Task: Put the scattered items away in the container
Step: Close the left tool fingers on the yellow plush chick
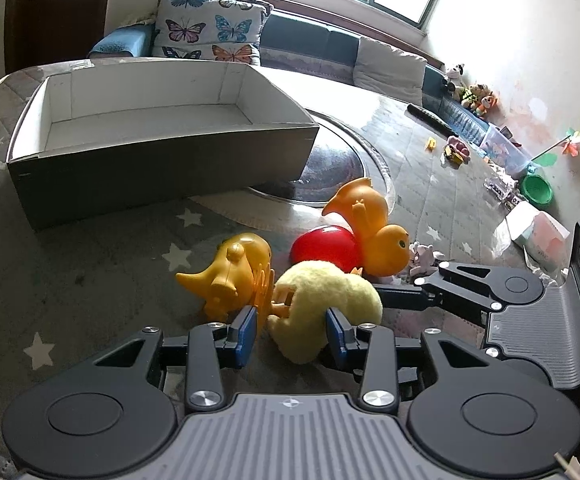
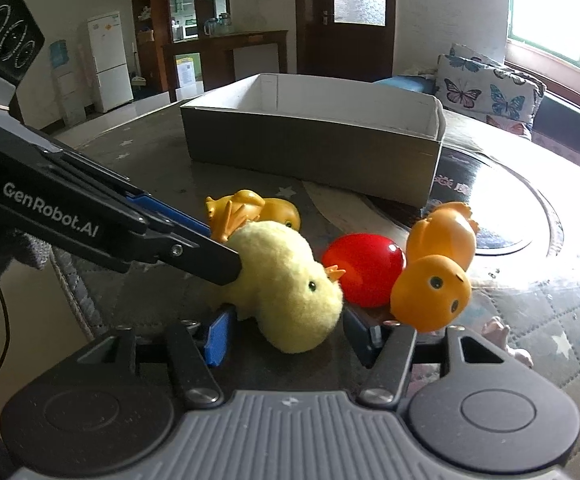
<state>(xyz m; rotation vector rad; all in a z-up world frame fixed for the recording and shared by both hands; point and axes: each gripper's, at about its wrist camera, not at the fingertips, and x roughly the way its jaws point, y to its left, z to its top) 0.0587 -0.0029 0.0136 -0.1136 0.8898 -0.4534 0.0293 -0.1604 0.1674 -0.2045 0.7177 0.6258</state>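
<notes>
The soft, light plush chick [image 2: 290, 280] lay on the worktop [image 1: 90, 280] in front of the empty box [image 1: 162, 148], between both grippers' part-open fingers [image 1: 246, 328], likely squashing under a squeeze across its plump middle.

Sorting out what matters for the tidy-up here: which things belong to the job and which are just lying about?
Job:
- cardboard box, empty
- plush yellow chick, between both grippers' fingers
- two orange rubber ducks
- red egg

Lying about:
- butterfly cushions
- green bowl
- remote control
- soft toys by the wall
</notes>
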